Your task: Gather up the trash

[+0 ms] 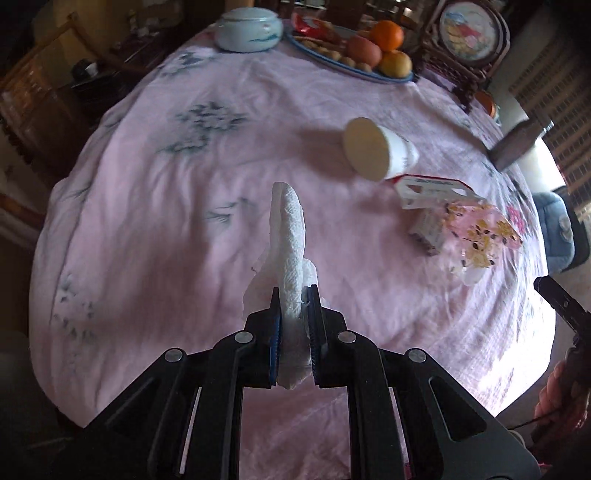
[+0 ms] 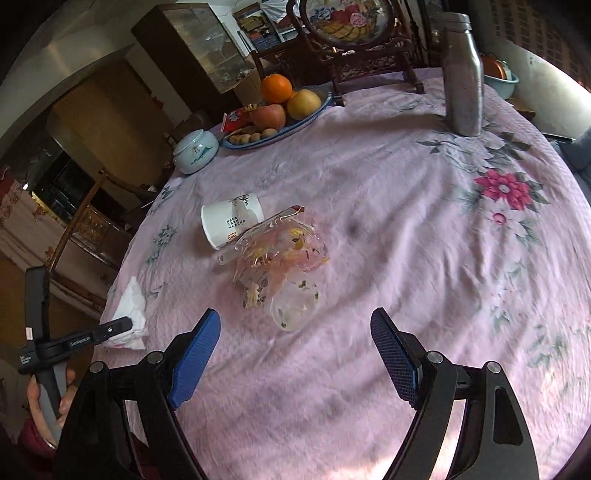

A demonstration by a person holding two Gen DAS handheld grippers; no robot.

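Observation:
My left gripper point(image 1: 294, 291) is shut on a crumpled white paper tissue point(image 1: 291, 236), which sticks up between the blue pads above the pink tablecloth point(image 1: 166, 229). The right wrist view shows that tissue point(image 2: 129, 306) at the table's left edge. A white paper cup point(image 1: 376, 151) lies on its side further in. Next to it are a small torn carton point(image 1: 428, 192) and a crinkled clear plastic bag with a flower print point(image 2: 280, 258). My right gripper point(image 2: 295, 317) is open just short of the bag, with nothing between its fingers.
At the far side stand a blue plate of fruit and nuts point(image 2: 317, 107), a pale lidded ceramic jar point(image 2: 195, 151), a round picture on a carved wooden stand point(image 2: 347, 22) and a metal flask point(image 2: 463, 74). Chairs and cabinets surround the round table.

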